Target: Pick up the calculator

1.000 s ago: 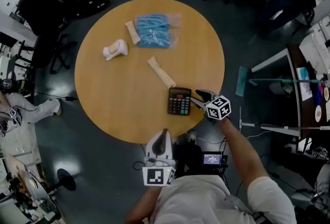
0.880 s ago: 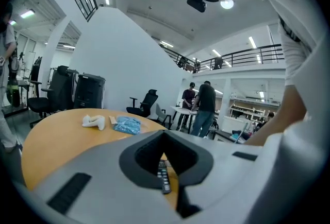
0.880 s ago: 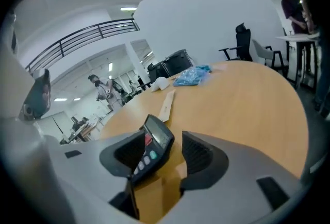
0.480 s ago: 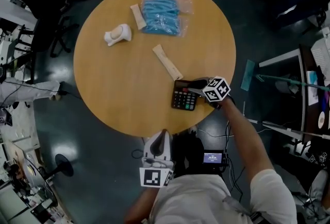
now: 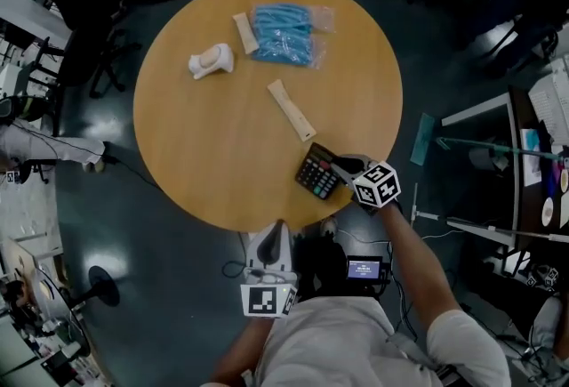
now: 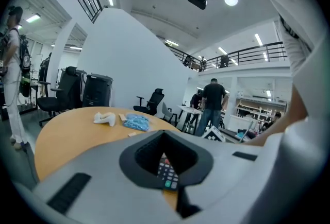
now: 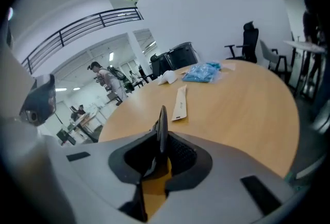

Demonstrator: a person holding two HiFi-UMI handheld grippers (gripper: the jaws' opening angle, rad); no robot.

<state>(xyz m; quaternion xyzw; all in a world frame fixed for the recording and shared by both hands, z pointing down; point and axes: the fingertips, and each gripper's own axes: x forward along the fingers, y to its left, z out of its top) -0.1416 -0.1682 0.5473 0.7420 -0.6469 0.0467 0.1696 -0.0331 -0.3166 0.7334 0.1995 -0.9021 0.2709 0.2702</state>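
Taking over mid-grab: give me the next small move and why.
Probably finish the squeeze, then lift slightly. On the right gripper the jaws are closing with the calculator edge-on between them, near the table rim.

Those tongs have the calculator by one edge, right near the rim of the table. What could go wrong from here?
1. The right tongs are closing on the calculator along one thin edge only, so it might twist or slip out as it is lifted.
2. It lies close to the rim of the table; if it slips there, it could drop to the floor.
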